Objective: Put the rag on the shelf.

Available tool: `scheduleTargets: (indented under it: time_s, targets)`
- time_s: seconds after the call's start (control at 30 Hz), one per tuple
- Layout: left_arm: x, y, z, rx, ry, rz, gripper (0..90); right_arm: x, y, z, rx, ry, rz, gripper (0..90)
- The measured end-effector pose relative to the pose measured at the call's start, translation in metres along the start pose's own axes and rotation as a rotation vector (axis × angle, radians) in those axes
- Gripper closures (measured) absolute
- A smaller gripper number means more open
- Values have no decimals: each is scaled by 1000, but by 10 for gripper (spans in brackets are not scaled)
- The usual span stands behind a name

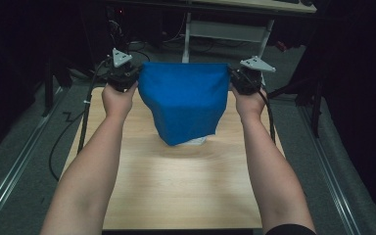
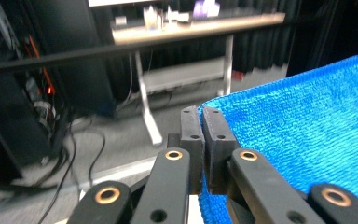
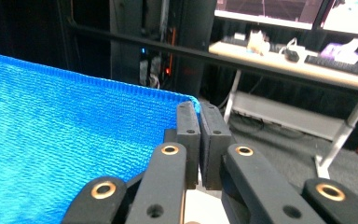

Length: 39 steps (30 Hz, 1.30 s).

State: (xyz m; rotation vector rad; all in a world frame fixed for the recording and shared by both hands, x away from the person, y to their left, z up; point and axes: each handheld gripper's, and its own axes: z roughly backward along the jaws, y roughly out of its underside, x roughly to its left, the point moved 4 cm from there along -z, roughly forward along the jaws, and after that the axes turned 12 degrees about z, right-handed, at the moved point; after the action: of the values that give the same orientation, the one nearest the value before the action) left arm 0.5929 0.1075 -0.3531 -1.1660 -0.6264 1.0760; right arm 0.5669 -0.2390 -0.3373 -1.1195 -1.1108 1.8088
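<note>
Nearest to us, our two bare forearms reach up from the bottom of the high view across the pale wooden surface (image 1: 176, 191). On the left, our left hand (image 1: 119, 99) grips the left tongs (image 1: 136, 74), which carry a grey three-cornered plate on top and a black cable trailing down past the surface's left edge. In the left gripper view, those tongs (image 2: 203, 122) stand pressed together on the corner of the blue cloth (image 2: 307, 135), with its hem caught between the pads.

Between our hands, the blue cloth (image 1: 183, 100) hangs stretched by its two upper corners, its top edge taut and level above the far part of the surface. It narrows downward, and its lower end sits at or just above the wood; we cannot tell whether it touches. Something small and pale peeks out under that lower end, too hidden to tell.

On the right, our right hand (image 1: 248, 104) holds the right tongs (image 1: 233, 78), again with a grey plate. In the right gripper view, these tongs (image 3: 198, 116) are clamped on the other corner of the cloth (image 3: 65, 144).
</note>
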Motion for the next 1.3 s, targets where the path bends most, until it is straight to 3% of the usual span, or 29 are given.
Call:
scheduleTargets:
  time_s: [0.07,0.1,0.13,0.17,0.2,0.37,0.57,0.87,1.3]
  targets:
    - [3,15,-8,49,1,17,881,3,9,-7,36,-3,17,889]
    - [3,15,-8,49,1,17,881,3,9,-7,36,-3,17,889]
    - [6,33,-15,103,30,44,880,8,21,-13,78,-20,21,889]
    - [6,33,-15,103,30,44,880,9,28,-16,99,-27,26,889]
    - [8,51,-20,148,30,39,880,12,35,-18,120,-35,22,889]
    - [10,86,-21,201,66,69,880,23,71,-20,176,-79,9,889]
    - [5,113,-21,261,119,90,880,37,100,-14,193,-116,-12,888]
    - [-1,145,-20,295,176,133,880,53,133,-6,217,-154,-78,887]
    - [-17,167,-30,354,228,146,878,75,151,-5,245,-191,-71,887]
